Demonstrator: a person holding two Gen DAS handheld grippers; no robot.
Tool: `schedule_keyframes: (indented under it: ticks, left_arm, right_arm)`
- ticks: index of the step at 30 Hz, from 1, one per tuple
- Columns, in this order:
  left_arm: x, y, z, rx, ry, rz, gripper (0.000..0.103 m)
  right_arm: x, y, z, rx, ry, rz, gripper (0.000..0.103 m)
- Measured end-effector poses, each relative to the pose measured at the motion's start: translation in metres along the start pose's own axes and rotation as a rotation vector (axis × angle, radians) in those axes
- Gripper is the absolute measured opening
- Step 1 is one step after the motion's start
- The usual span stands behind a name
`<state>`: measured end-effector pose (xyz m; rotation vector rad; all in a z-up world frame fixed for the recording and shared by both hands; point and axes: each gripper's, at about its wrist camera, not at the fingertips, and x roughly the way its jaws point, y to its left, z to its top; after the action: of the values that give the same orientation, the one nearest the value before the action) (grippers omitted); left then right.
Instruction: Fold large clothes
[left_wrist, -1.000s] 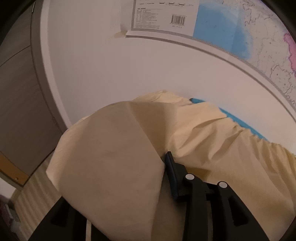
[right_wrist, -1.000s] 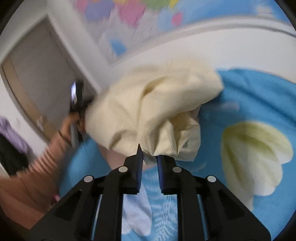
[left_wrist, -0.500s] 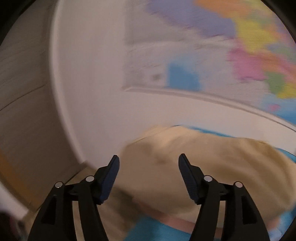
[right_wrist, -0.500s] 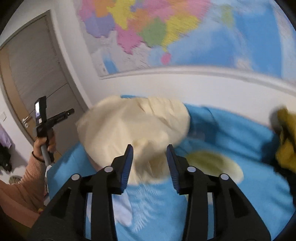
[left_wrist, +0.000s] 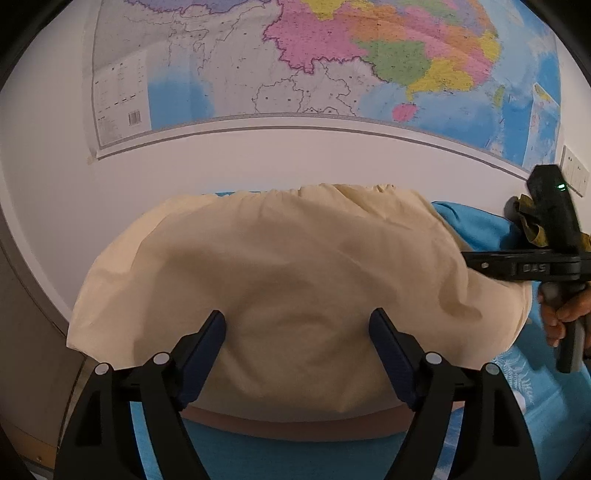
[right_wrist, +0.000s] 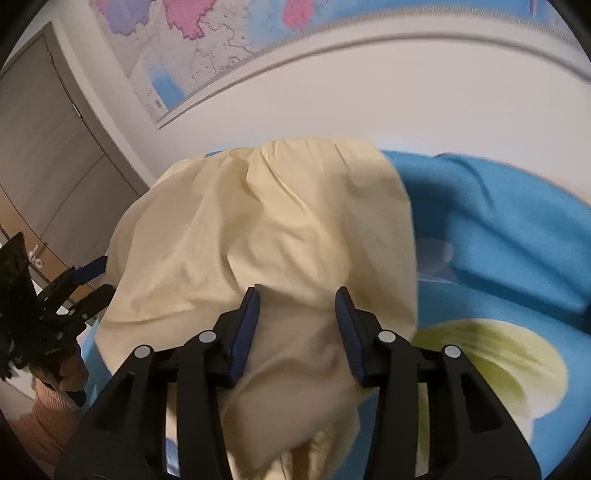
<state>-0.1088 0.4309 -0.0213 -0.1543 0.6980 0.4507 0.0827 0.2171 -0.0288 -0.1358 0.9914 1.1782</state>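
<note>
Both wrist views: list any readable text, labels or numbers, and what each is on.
"DAS" or similar, partly hidden, uncertain: on the right gripper's black body in the left wrist view.
Wall map: place names and legend too small to read.
Barcode on the map's legend panel: digits unreadable.
Cream garment, blue bedsheet: no text.
Right wrist view: nothing readable, map blurred.
</note>
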Motion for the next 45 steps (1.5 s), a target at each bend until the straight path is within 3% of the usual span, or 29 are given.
schedule_keyframes:
  ticks: [6, 11, 16, 22, 25, 27, 29, 30, 32, 37, 41, 45]
  left_arm:
    - [-0.010, -0.006, -0.003, -0.009, -0.009, 0.031, 0.077]
    - [-0.017, -0.014, -0.004, -0.011, -0.013, 0.031, 0.079]
    - [-0.007, -0.015, -0.008, -0.018, 0.020, 0.023, 0.079]
    - [-0.008, -0.015, -0.009, -0.055, 0.026, 0.033, 0.080]
    - [-0.016, -0.021, -0.012, -0.061, 0.013, 0.037, 0.086]
    - [-0.026, -0.028, -0.016, -0.063, -0.005, 0.063, 0.095]
    - [-0.035, -0.031, -0.019, -0.077, -0.020, 0.078, 0.096]
    - [-0.041, -0.034, -0.022, -0.089, -0.029, 0.082, 0.096]
    - [-0.052, -0.040, -0.028, -0.110, -0.036, 0.099, 0.096]
    - [-0.074, -0.049, -0.045, -0.178, -0.044, 0.112, 0.096]
    - [-0.087, -0.060, -0.059, -0.175, -0.046, 0.142, 0.096]
    - [-0.098, -0.071, -0.072, -0.168, -0.030, 0.162, 0.096]
  right_arm:
    - [-0.046, 0.045, -0.005, -0.150, -0.115, 0.078, 0.043]
    - [-0.029, 0.069, -0.023, -0.291, -0.027, 0.075, 0.043]
    - [-0.008, 0.061, -0.033, -0.277, 0.049, 0.063, 0.043]
    - [-0.038, 0.067, -0.029, -0.266, -0.047, 0.061, 0.045]
    - [-0.046, 0.068, -0.035, -0.246, -0.081, 0.080, 0.047]
    - [-0.050, 0.072, -0.044, -0.240, -0.098, 0.071, 0.056]
    - [-0.055, 0.076, -0.054, -0.241, -0.115, 0.068, 0.062]
    - [-0.057, 0.079, -0.061, -0.242, -0.124, 0.058, 0.073]
    - [-0.061, 0.082, -0.071, -0.233, -0.140, 0.027, 0.085]
    - [-0.066, 0.092, -0.095, -0.222, -0.152, -0.010, 0.091]
    - [-0.078, 0.103, -0.117, -0.259, -0.174, -0.045, 0.095]
    - [-0.087, 0.107, -0.136, -0.236, -0.176, -0.021, 0.097]
